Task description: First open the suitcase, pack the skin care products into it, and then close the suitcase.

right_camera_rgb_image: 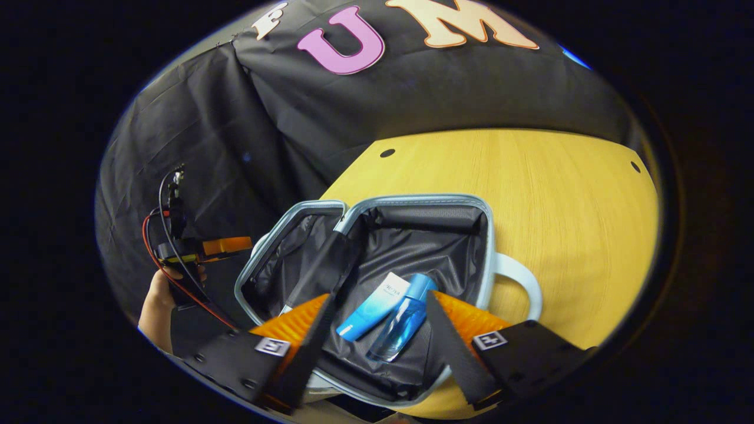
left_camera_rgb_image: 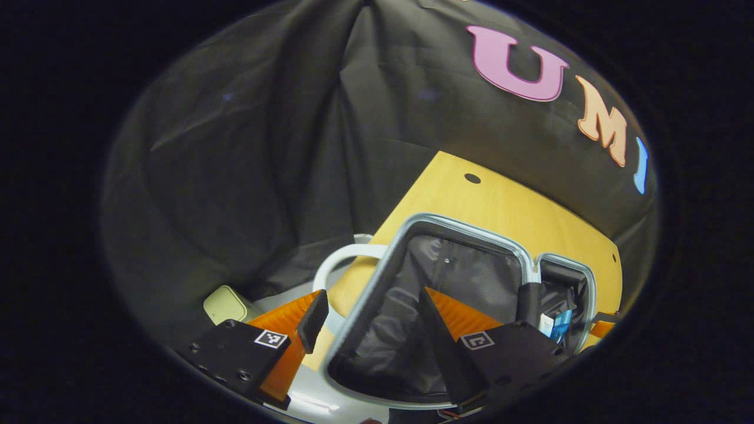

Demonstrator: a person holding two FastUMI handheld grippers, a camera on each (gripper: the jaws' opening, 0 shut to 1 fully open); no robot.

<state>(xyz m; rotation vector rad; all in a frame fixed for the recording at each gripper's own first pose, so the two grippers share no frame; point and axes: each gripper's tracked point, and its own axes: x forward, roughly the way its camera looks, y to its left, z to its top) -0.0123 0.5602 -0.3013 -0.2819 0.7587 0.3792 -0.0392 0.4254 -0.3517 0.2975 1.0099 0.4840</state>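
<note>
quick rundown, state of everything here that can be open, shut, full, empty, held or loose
suitcase: open, both halves spread on the table
blue bottle: lying loose in the right half of the suitcase
blue and white box: lying beside the bottle, touching it
left half of the suitcase: empty, lining bare
left gripper: open, holding nothing
right gripper: open, holding nothing, above the two products

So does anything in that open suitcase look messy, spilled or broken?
Nothing stands out. The suitcase lies open on the table, and the box and bottle lie side by side inside it, with no spill or damage visible.
</note>
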